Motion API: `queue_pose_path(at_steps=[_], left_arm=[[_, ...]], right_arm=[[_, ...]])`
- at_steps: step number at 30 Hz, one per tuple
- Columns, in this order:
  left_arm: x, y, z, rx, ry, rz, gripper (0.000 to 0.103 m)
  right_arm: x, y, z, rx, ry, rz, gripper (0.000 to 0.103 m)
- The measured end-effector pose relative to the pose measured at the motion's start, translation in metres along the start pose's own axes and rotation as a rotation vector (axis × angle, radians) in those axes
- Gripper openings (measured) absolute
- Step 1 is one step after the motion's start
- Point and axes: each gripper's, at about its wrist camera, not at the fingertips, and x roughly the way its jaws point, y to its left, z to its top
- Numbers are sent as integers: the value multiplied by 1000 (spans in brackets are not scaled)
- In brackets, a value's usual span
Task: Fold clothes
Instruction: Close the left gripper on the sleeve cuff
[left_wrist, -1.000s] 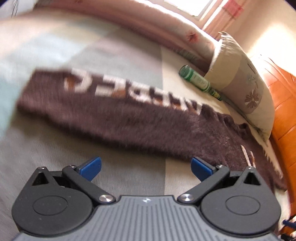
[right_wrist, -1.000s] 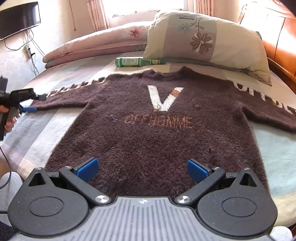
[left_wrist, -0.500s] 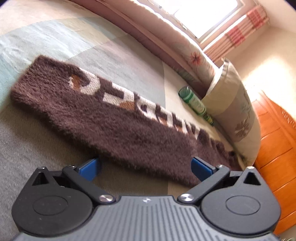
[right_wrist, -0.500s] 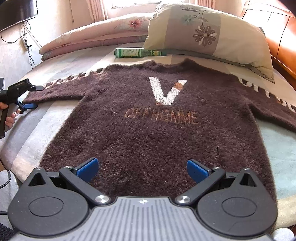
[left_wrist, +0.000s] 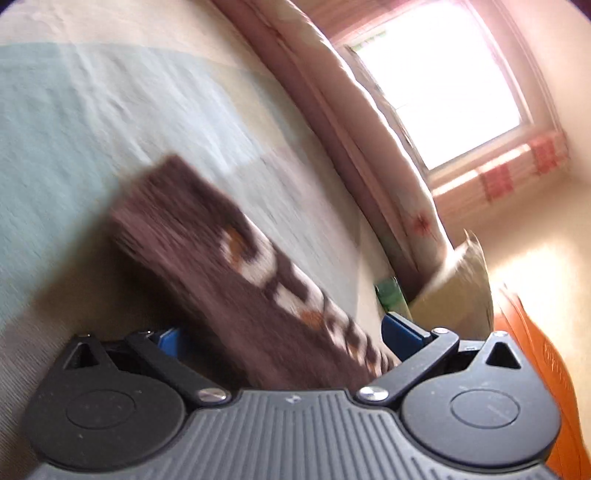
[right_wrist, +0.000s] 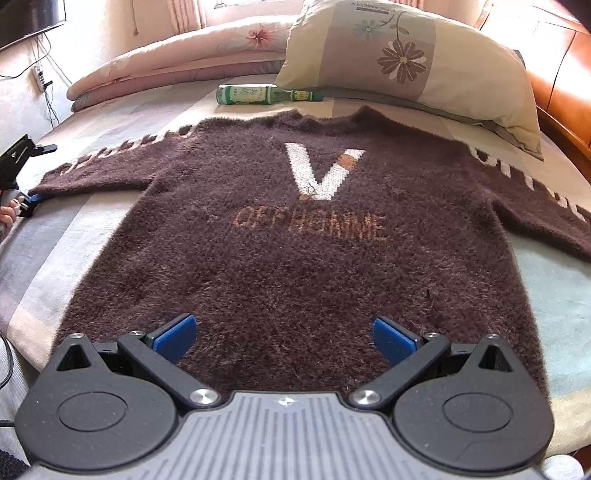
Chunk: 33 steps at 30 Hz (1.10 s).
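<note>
A fuzzy brown sweater (right_wrist: 303, 258) with a white V and orange lettering lies flat, front up, on the bed. Its sleeves stretch out to both sides. My right gripper (right_wrist: 284, 336) hovers open just over the hem, its blue pads (right_wrist: 175, 336) spread wide with nothing between them. In the blurred left wrist view, the lettered sleeve (left_wrist: 229, 266) runs between the open fingers of my left gripper (left_wrist: 284, 336). The right wrist view shows that left gripper (right_wrist: 22, 177) at the cuff, held by a hand (right_wrist: 7, 214).
A green bottle (right_wrist: 258, 95) lies behind the collar, beside a flowered pillow (right_wrist: 406, 62). A rolled pink quilt (right_wrist: 177, 62) lines the far side. The wooden headboard (right_wrist: 565, 74) is on the right. The bed edge (right_wrist: 22, 325) runs along the near left.
My left gripper has pushed forward and tilted, so the sleeve end now sits between its fingers. My right gripper has edged closer over the hem.
</note>
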Motion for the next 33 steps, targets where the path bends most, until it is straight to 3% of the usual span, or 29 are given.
queue_pose_path(at_steps=[3, 6, 13, 15, 18, 21, 23, 25, 33], left_arm=[[4, 3, 10, -79, 27, 8, 102], [16, 1, 14, -55, 68, 33, 102], [23, 8, 28, -105, -29, 36, 98], [23, 9, 28, -106, -50, 67, 91], [24, 11, 27, -85, -69, 112, 70], [20, 26, 29, -139, -81, 122, 39], [18, 40, 27, -180, -88, 140, 12], [17, 53, 24, -215, -105, 98, 12], [22, 39, 25, -158, -113, 141, 11]], right_arm=[[4, 2, -1, -4, 12, 20, 103], [11, 7, -2, -16, 28, 32, 103], [19, 16, -3, -52, 44, 41, 103], [18, 15, -4, -50, 44, 38, 103], [19, 8, -5, -16, 50, 36, 103], [21, 2, -7, 19, 62, 50, 103], [22, 0, -9, 25, 68, 51, 103], [23, 0, -10, 22, 71, 47, 103], [24, -1, -10, 28, 75, 34, 103]])
